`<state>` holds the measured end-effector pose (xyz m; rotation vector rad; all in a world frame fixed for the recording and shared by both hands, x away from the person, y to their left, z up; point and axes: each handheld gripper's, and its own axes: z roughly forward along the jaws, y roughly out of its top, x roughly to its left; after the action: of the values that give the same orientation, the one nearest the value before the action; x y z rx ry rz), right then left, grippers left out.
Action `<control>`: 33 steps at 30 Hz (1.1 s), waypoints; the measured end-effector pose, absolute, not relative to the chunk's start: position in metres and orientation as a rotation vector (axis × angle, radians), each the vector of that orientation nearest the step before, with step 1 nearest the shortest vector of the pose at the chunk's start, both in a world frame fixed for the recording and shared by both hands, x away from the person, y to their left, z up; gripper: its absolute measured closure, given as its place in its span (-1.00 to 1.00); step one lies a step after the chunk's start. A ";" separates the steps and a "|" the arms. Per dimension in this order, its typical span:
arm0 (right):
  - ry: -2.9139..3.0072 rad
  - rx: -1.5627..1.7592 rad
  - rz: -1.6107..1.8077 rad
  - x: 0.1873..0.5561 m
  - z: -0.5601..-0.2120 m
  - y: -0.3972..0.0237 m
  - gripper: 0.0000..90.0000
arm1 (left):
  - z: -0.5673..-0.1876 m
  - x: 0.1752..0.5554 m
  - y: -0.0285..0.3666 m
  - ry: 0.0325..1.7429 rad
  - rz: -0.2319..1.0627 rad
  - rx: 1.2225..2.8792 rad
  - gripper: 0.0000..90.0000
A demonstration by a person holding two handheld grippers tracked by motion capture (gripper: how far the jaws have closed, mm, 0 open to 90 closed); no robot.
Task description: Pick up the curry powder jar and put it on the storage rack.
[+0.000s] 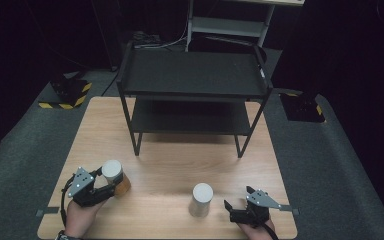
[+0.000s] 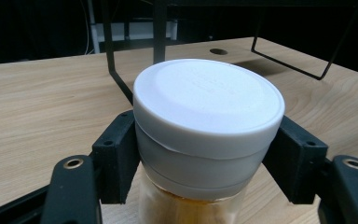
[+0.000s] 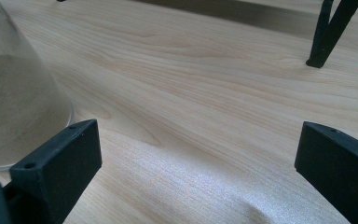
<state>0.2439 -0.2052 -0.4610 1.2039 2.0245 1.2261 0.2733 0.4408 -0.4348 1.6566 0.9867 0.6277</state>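
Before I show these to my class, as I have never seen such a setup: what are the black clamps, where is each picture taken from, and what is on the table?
A person sits at a light wooden table and holds a black two-jaw hand gripper in each hand. The high view looks down from above; the two gripper views come from cameras riding on the grippers. The left gripper is shut on a clear jar with a white lid and amber contents, gripping just under the lid. The right gripper is open, with bare wood between its jaws. Beside it stands a second white-lidded jar with pale sandy contents. Farther back stands a black two-tier metal shelf.
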 end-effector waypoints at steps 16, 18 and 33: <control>2.024 1.204 1.226 0.244 -0.461 -0.205 -1.00 | -0.431 0.267 0.444 0.976 0.613 1.625 -0.26; 2.023 1.205 1.226 0.244 -0.461 -0.205 -1.00 | -0.428 0.266 0.443 0.964 0.619 1.624 -0.26; 2.032 1.207 1.209 0.245 -0.460 -0.203 -1.00 | -0.411 0.257 0.438 0.894 0.627 1.587 -0.26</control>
<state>0.2447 -0.2033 -0.4595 1.2066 2.0324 1.2086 0.2573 0.4376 -0.4107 1.5865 0.8936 0.6273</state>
